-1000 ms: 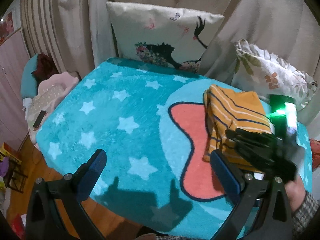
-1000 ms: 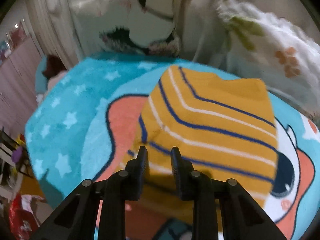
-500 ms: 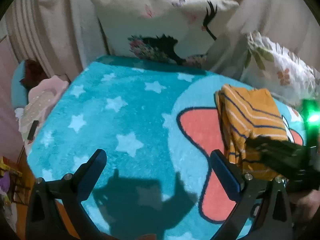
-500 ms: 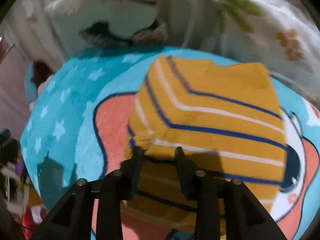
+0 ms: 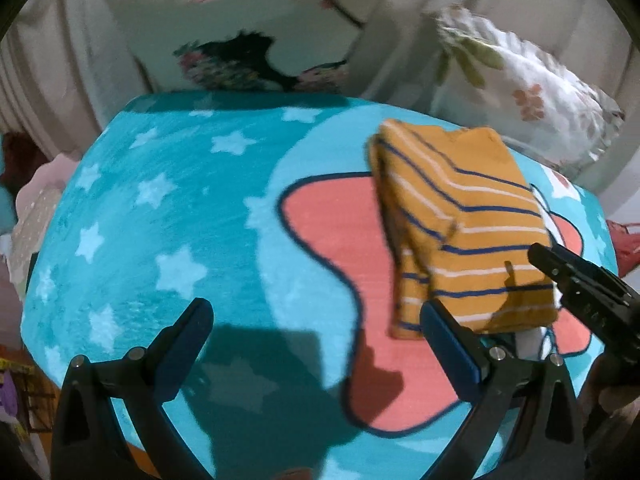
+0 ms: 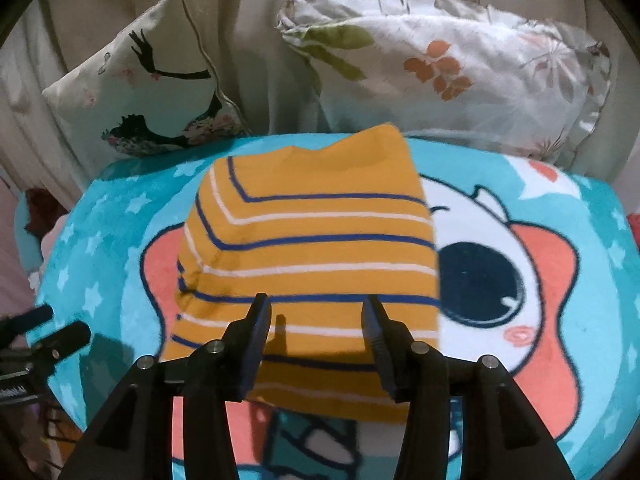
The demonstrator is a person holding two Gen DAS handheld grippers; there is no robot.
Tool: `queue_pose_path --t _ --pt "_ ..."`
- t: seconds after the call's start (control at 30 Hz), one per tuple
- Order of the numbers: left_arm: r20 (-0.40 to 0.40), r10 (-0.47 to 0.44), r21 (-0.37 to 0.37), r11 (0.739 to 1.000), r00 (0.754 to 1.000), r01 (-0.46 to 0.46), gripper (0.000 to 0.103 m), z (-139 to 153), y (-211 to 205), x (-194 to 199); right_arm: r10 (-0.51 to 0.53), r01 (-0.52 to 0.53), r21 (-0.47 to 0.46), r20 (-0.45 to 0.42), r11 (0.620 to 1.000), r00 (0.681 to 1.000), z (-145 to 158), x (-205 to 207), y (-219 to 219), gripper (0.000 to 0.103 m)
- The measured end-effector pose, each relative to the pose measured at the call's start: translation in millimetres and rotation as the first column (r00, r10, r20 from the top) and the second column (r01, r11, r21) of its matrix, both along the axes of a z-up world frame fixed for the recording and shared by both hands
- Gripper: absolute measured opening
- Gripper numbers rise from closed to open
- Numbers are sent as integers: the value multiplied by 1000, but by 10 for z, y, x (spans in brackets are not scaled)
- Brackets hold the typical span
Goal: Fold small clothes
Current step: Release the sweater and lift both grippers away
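Since the striped garment [image 6: 312,248] lies folded into a compact block toward the blanket's [image 5: 168,216] far right corner, nothing is gripped. The right gripper [image 6: 316,322] is held spread just above its near edge, presumably for pressing or adjusting, while the left gripper [image 5: 316,328] is kept wide apart beside it.

Left gripper [image 5: 316,340]: matte black plastic frame w/ angular linkage arms, silver round screws at the pivots, two on each side, lower part of left wrist frame. Fingers [image 5: 450,350] carry long dark-blue pads on inner faces. Right gripper [image 6: 316,336]: same black build, bottom centre of right wrist frame, four silver screws across the linkage, thin dark-blue ribbed pads. Bit of skin, a hand [image 5: 612,400], at lower right edge of left wrist frame, blurred.
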State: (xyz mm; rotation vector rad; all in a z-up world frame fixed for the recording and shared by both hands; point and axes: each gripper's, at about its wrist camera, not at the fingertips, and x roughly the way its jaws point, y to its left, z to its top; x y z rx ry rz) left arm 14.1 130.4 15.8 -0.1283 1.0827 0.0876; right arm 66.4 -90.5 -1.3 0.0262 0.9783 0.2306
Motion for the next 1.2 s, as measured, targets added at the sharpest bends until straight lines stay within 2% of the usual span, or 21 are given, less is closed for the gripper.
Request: queue_pose_path --t 0.13,0.3,0.5,0.6,0.8,1.2 --pt "4 -2 11 1000 1000 2 103 66 -205 -38 -21 22 -1 37 1000 999 98 -87 -291 58" --pt "2 16 24 1000 1000 -16 103 106 -415 -175 -31 31 -3 38 1000 999 101 -203 -554 60" --pt "-20 22 15 1000 1000 -22 103 80 -624 -366 4 -4 -1 30 1000 1000 -1 -414 -657 62" --pt "-33 31 30 999 999 -30 103 69 -736 -471 21 -21 6 30 1000 999 -33 -531 -703 62" --pt "-9 83 72 994 996 -83 103 84 -849 -638 46 -47 7 52 999 998 -18 -743 -814 67" --pt "-41 57 57 997 998 -55 103 -58 -1131 -783 47 -45 -59 38 997 998 -113 -1036 -1041 69"
